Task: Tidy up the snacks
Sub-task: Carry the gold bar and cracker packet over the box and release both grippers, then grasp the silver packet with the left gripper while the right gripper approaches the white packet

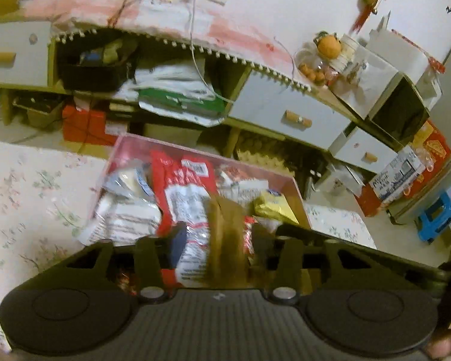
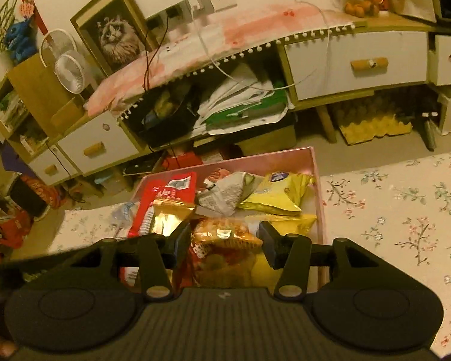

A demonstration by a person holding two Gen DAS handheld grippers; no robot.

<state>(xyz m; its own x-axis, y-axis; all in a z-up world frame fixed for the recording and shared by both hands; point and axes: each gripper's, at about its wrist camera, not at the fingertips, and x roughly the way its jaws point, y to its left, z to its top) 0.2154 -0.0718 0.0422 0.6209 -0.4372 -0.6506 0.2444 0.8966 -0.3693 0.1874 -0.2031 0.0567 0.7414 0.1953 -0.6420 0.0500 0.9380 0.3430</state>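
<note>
A pink box (image 1: 126,146) sits on a flowered tablecloth and holds several snack packs. In the left wrist view my left gripper (image 1: 216,234) is open above the box's near end, with a blurred brown-gold packet (image 1: 227,237) between its fingers; a red and white pack (image 1: 183,192) and a yellow bag (image 1: 273,207) lie below. In the right wrist view my right gripper (image 2: 224,234) is open over the same box (image 2: 317,180), an orange snack bag (image 2: 225,234) lies between its fingers, and a gold packet (image 2: 168,213), a grey bag (image 2: 225,195) and yellow bags (image 2: 279,192) lie beyond.
The flowered cloth (image 2: 400,210) spreads right of the box. Behind stands a low cabinet with white drawers (image 2: 354,63), an open shelf of bags, a pink runner and cables. Fans (image 2: 70,72), a cat picture, boxes and a blue stool (image 1: 436,213) crowd the floor.
</note>
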